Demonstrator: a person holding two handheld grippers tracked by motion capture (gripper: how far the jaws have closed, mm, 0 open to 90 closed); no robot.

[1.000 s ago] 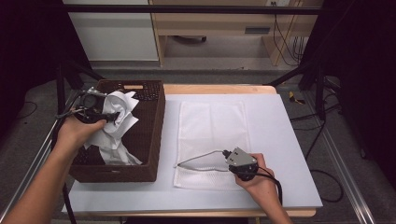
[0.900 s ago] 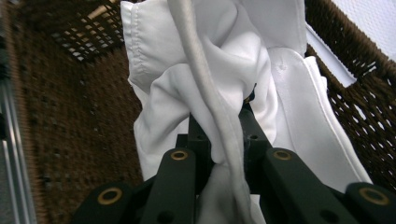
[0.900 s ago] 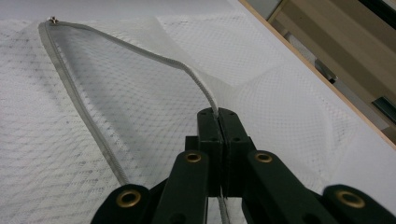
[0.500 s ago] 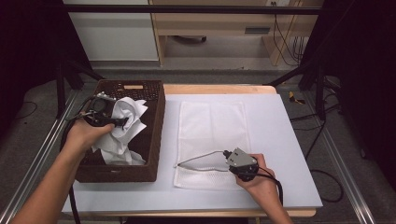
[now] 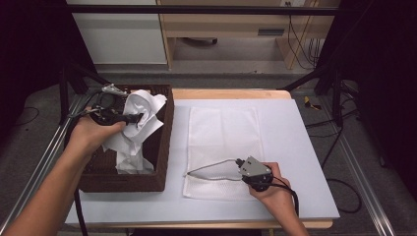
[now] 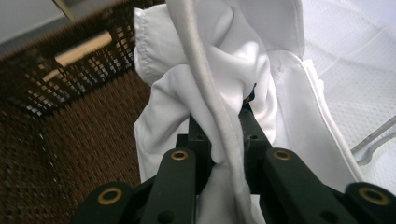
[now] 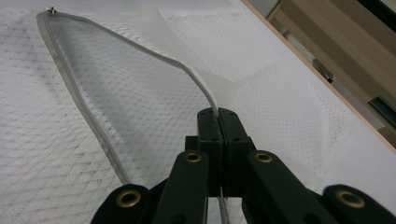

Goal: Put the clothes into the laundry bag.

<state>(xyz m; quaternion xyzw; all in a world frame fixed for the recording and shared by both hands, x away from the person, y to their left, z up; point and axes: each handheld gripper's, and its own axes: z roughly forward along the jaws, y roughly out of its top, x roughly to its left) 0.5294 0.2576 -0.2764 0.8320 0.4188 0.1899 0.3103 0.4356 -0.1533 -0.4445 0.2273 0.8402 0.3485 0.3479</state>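
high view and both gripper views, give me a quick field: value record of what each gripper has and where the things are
left gripper: shut on white garment, lifted over the basket
white garment: bunched, partly hanging into the basket, seam cord running between the fingers
basket: dark wicker, at the table's left side
right gripper: shut on the mesh bag's opening edge, holding it raised
mesh bag: white, lying flat on the table, mouth held open near the person
table: pale top, wooden rim
likely next: garment goes into the bag's mouth

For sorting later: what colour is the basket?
Dark brown woven basket, clearest in the left gripper view.
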